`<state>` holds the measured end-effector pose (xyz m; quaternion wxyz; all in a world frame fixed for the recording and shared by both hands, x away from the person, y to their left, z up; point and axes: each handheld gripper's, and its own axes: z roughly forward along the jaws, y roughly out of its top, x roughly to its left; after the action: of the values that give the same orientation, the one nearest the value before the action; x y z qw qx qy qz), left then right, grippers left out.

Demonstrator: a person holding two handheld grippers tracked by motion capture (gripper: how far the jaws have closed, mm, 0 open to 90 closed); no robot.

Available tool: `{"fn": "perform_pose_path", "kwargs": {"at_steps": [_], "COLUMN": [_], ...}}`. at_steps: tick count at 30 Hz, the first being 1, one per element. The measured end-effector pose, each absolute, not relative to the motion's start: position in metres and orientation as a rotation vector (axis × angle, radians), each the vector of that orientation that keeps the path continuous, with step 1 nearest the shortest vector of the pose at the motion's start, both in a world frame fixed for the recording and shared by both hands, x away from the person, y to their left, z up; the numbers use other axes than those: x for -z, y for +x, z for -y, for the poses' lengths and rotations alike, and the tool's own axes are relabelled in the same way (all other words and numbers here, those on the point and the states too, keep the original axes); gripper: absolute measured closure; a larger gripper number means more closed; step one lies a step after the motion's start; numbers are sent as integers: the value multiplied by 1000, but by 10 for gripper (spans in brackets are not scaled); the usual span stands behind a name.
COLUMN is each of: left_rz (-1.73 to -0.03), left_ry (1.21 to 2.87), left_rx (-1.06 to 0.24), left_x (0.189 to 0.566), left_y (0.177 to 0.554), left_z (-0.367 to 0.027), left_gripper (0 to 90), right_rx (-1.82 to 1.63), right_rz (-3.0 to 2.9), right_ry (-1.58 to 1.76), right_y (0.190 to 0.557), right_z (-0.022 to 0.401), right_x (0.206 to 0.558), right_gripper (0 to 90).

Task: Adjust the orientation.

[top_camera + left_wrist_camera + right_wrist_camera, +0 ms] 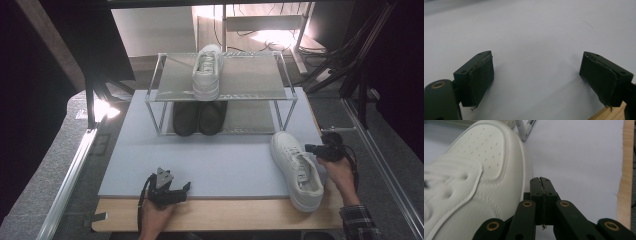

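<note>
The white sneaker (297, 170) lay on the grey mat (210, 155) at the lower right of the high view, toe toward the rack (220, 92), heel hanging past the mat's near edge onto the wooden table (220, 214). Its mate (207, 72) was already sitting on the rack's top shelf in the upper centre, and a dark pair (198, 118) sat on the shelf below. So the job in hand looked like getting this second sneaker up beside the first.

The right gripper (540, 180) was right there next to the shoe, at its outer side, jaws pressed flat together with nothing between them. In the right gripper view the sneaker's toe box filled the upper left, and the closed tips sat just beside its sidewall; whether they touched it I could not tell.

The left gripper (186, 187) rested at the lower centre-left of the high view, well apart from the shoe, jaws spread wide over bare mat.

To do this well, the right jaws would have needed to open first, then take the collar or the side wall near the laces, where the upper is firm. A pinch on the soft toe would likely let the heel sag. The free left gripper could steady the heel end. The landing spot looked best to the right of the mate, toe pointing the same way
</note>
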<state>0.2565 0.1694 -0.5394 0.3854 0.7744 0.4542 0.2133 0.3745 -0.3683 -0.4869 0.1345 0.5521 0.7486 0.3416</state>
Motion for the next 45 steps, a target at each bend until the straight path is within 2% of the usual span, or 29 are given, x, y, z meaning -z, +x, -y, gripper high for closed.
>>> {"fn": "perform_pose_path", "kwargs": {"at_steps": [14, 45], "left_rz": [-1157, -1157], "left_ry": [1973, 1972], "left_rx": [-544, -544], "left_x": [539, 539], "left_y": [256, 256], "left_z": [-169, -169], "left_gripper": [120, 120], "right_rx": [-950, -1025], "right_rz": [-2205, -2351], "right_ry": [1565, 1494], "right_y": [331, 339], "right_z": [363, 310], "right_x": [484, 486], "right_gripper": [895, 895]}}
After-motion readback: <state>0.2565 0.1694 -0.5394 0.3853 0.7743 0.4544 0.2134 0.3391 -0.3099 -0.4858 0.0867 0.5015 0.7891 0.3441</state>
